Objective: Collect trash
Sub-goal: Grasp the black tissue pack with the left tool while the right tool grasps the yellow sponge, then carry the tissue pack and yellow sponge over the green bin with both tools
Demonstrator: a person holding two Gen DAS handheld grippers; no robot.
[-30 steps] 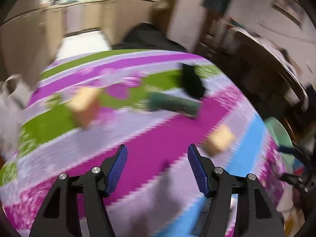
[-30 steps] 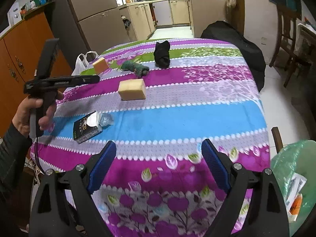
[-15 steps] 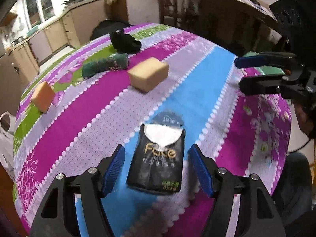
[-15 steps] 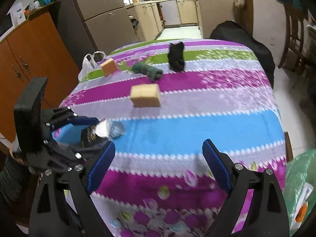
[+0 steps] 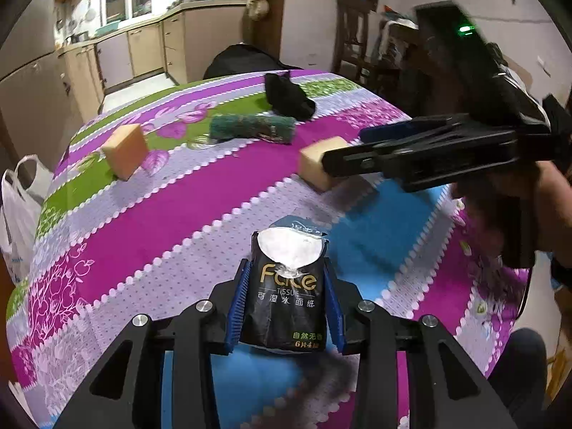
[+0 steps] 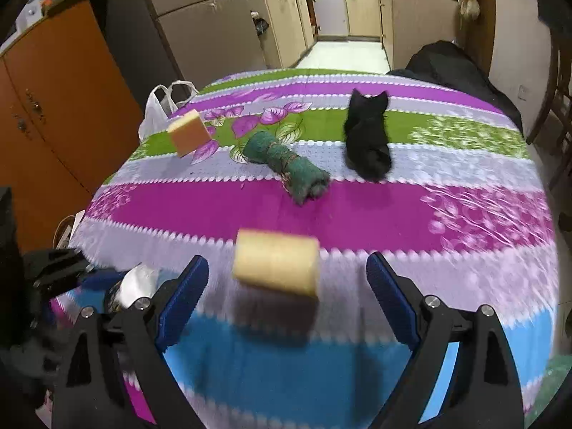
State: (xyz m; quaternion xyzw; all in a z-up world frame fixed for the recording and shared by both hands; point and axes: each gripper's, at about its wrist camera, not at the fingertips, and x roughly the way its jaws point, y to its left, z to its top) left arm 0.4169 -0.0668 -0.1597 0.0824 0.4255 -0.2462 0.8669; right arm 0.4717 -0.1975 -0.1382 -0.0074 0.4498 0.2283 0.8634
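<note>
A black tissue pack (image 5: 289, 296) with a torn white top lies on the striped tablecloth (image 5: 178, 214). My left gripper (image 5: 286, 275) has it between its blue pads; the jaws are closing and both pads touch the pack's sides. In the right wrist view the pack (image 6: 132, 282) shows at the lower left. A yellow sponge (image 6: 275, 261) sits just ahead of my right gripper (image 6: 287, 262), whose jaws stand open wide, with nothing in their grip. From the left wrist view, the right gripper (image 5: 343, 146) hangs over the same sponge (image 5: 311, 164).
Farther back lie an orange sponge (image 6: 187, 132), a rolled green cloth (image 6: 289, 168) and a black cloth (image 6: 368, 143). A white plastic bag (image 6: 157, 111) hangs past the table's far left edge. A green bag (image 6: 554, 375) shows at the lower right.
My left gripper swung onto the tissue pack and its jaws narrowed against it. My right gripper moved forward across the table, up to the yellow sponge, staying open.
</note>
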